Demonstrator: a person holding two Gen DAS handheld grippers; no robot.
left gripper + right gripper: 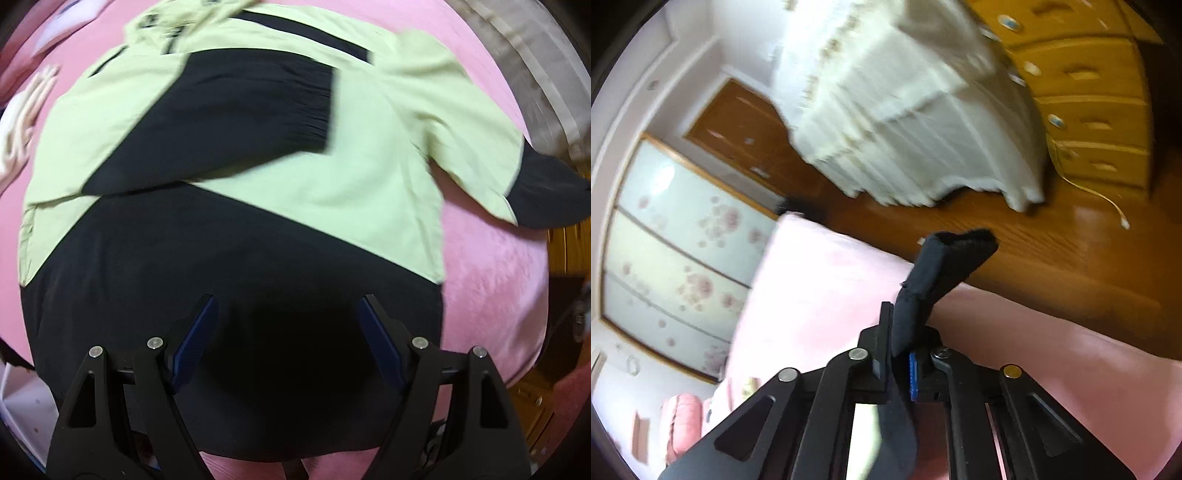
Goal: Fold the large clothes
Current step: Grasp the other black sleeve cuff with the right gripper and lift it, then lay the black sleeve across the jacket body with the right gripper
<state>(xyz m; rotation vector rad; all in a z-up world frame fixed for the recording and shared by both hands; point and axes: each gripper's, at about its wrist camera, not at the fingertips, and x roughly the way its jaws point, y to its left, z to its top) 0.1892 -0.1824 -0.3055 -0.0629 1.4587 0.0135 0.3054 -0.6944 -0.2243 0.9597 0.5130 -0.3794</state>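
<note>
A large green-and-black jacket (258, 155) is lying spread on the pink bed (491, 266), one sleeve already lying folded across its chest and the other sleeve, with its black cuff (546, 199), reaching out toward the bed's edge. The left gripper (288, 325) is hovering over the black hem with its jaws standing wide and nothing between them. The right gripper (900, 343) is holding its jaws closed on a pinch of black cloth (942, 266), which is standing up limply beyond the tips above the bed (820, 280); which part of the jacket this is I cannot tell for sure. The fabric is looking light, thin and floppy, probably a little slippery, so it seems best gripped at seams, cuffs or hem corners, where the layers are thicker.
</note>
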